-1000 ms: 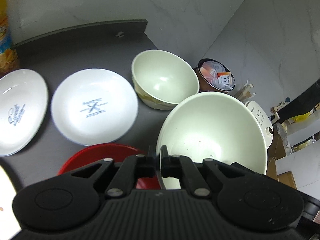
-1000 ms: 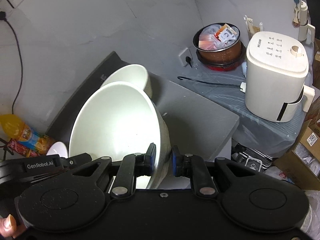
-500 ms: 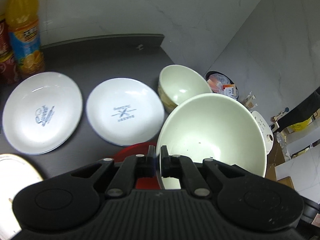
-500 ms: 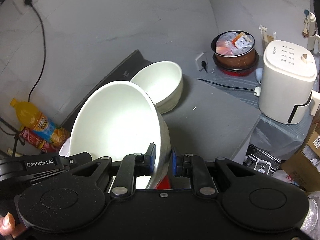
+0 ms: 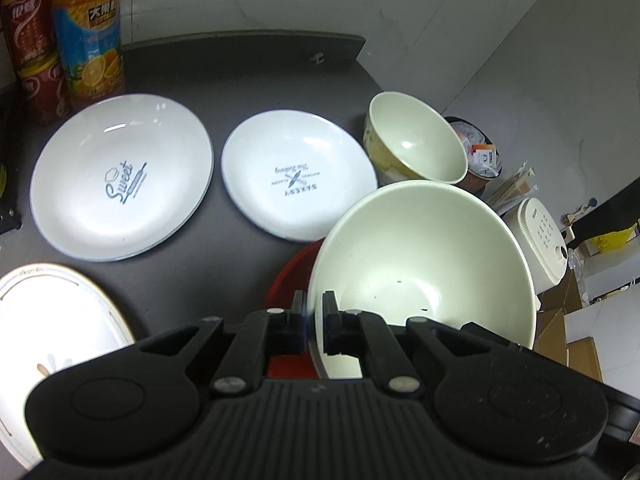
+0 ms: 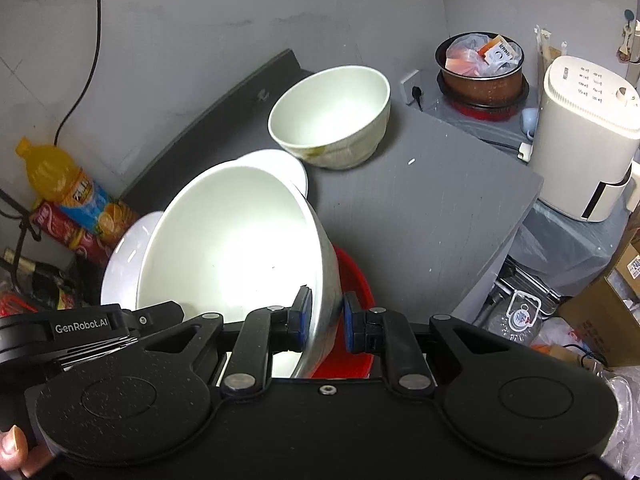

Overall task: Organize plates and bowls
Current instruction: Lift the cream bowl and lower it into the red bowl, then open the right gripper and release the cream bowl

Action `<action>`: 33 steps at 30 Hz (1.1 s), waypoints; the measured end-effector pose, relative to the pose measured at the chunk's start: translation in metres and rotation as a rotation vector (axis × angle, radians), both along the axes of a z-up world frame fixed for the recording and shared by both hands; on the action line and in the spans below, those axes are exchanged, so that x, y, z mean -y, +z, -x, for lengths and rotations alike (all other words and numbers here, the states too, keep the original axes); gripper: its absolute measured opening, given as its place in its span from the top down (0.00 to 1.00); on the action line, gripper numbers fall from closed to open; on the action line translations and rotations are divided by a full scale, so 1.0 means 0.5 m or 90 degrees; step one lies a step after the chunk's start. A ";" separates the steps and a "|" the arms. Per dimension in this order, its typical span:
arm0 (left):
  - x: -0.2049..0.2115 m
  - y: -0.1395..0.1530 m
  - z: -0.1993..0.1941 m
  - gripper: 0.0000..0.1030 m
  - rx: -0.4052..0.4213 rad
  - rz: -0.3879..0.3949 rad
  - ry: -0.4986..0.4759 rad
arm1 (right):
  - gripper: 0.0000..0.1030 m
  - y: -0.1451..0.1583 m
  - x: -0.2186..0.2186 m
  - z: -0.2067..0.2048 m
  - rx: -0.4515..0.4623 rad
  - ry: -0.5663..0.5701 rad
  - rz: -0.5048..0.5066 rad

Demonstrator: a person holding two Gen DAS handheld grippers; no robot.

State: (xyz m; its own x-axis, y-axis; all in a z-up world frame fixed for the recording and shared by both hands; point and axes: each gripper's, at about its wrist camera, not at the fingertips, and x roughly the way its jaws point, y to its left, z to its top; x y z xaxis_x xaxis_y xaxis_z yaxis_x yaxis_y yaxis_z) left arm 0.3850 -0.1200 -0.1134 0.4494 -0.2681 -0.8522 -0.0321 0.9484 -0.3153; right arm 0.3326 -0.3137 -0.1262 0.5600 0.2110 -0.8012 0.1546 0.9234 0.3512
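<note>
Both grippers hold one large cream bowl (image 5: 424,264) by its rim, above the dark table. My left gripper (image 5: 314,320) is shut on its left rim. My right gripper (image 6: 325,322) is shut on its right rim; the bowl (image 6: 232,240) tilts left there. A red plate (image 5: 292,280) lies under the bowl, also in the right wrist view (image 6: 356,280). A smaller cream bowl (image 5: 416,144) stands at the table's far right corner (image 6: 332,120). Two white printed plates (image 5: 120,176) (image 5: 298,176) lie side by side beyond. A gold-rimmed plate (image 5: 52,328) lies at the near left.
An orange juice bottle (image 5: 88,28) and red cans (image 5: 28,44) stand at the table's back left. Off the table's right edge are a white air fryer (image 6: 584,136), a brown pot (image 6: 480,68) and cardboard boxes (image 6: 608,300) below.
Both grippers have lifted and pulled back with the large bowl. More of the table shows now, and the small bowl sits farther from the held one.
</note>
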 end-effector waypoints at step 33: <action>-0.005 -0.051 0.003 0.93 -0.044 -0.018 0.001 | 0.58 -0.009 -0.015 -0.003 -0.036 0.017 0.034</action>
State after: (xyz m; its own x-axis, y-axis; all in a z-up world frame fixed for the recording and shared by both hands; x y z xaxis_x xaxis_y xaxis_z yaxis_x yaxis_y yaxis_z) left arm 0.3834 -0.1175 -0.1390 0.3895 -0.2435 -0.8883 -0.0543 0.9567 -0.2861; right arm 0.3339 -0.3062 -0.1307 0.5086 0.1814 -0.8417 0.1470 0.9449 0.2924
